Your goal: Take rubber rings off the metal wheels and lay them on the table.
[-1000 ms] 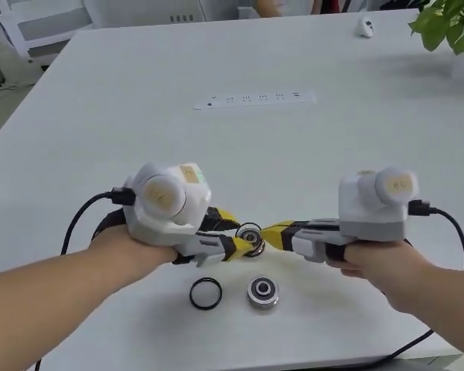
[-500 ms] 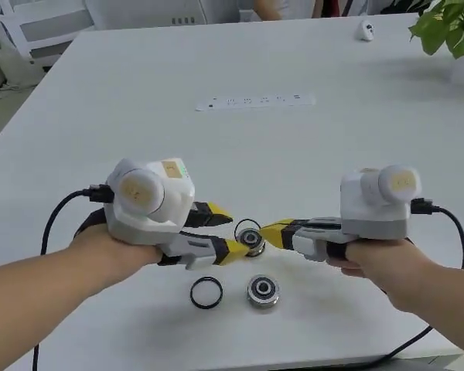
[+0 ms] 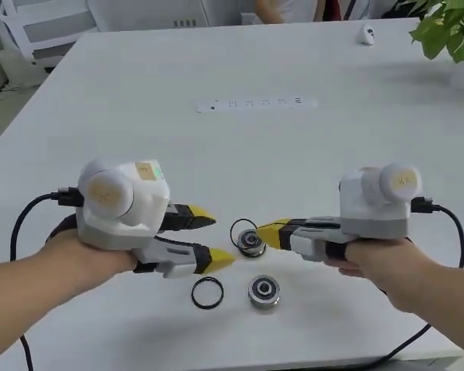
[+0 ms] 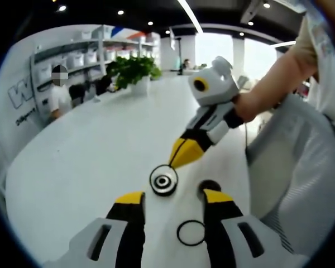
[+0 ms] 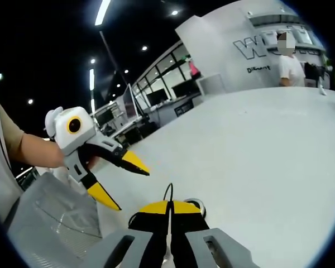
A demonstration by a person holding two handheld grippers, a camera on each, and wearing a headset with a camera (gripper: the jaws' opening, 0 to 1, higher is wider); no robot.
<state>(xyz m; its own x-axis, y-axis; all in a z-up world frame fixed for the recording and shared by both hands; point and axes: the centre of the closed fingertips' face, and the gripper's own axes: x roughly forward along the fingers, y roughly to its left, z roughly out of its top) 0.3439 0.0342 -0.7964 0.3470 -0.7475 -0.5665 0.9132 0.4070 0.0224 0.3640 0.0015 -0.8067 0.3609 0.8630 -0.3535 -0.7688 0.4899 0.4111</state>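
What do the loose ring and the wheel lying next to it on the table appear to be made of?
Loose ring: probably rubber. It is a thin black loop with a matte surface and no glints.
Wheel: looks like metal. It has a silvery rim with bright highlights around a dark centre. Whether that centre is also metal is unclear.

The counter [image 3: 139,100] runs open up to the power strip [image 3: 257,102] — free passage. A metal wheel [image 3: 252,243] with its pinched ring [image 3: 232,232] plugs the gap between left hand-held gripper [image 3: 218,238] and right hand-held gripper [image 3: 264,232]; a loose ring [image 3: 207,293] and second wheel [image 3: 264,291] lie nearer.
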